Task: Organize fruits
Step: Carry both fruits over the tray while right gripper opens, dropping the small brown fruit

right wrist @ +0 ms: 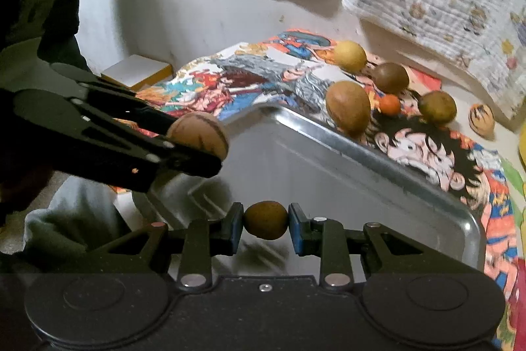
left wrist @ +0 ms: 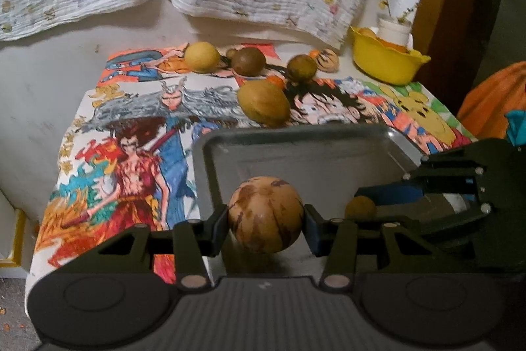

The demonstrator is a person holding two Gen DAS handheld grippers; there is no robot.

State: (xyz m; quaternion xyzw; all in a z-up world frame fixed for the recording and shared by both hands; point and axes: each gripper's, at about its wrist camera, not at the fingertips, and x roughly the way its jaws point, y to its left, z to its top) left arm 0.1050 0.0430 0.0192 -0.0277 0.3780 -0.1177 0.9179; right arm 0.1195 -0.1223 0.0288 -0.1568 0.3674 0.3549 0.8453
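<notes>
Here the left gripper [left wrist: 265,217] clamps a striped brown fruit [left wrist: 265,214] over the metal tray [left wrist: 296,150], and the right gripper [right wrist: 265,221] clamps a small brown fruit [right wrist: 265,220] there too. Beyond the tray's far edge lie an oval fruit [left wrist: 264,102] and a yellow bowl [left wrist: 384,61] at the table's far right corner.

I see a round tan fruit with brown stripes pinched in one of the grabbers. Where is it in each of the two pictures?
Left wrist view: the striped fruit sits low in the centre, pinched by the left gripper over the metal tray.
Right wrist view: the same fruit is at middle left, at the tip of the left gripper reaching in from the left.
Shared landmark: the metal tray beneath both grippers.
</notes>
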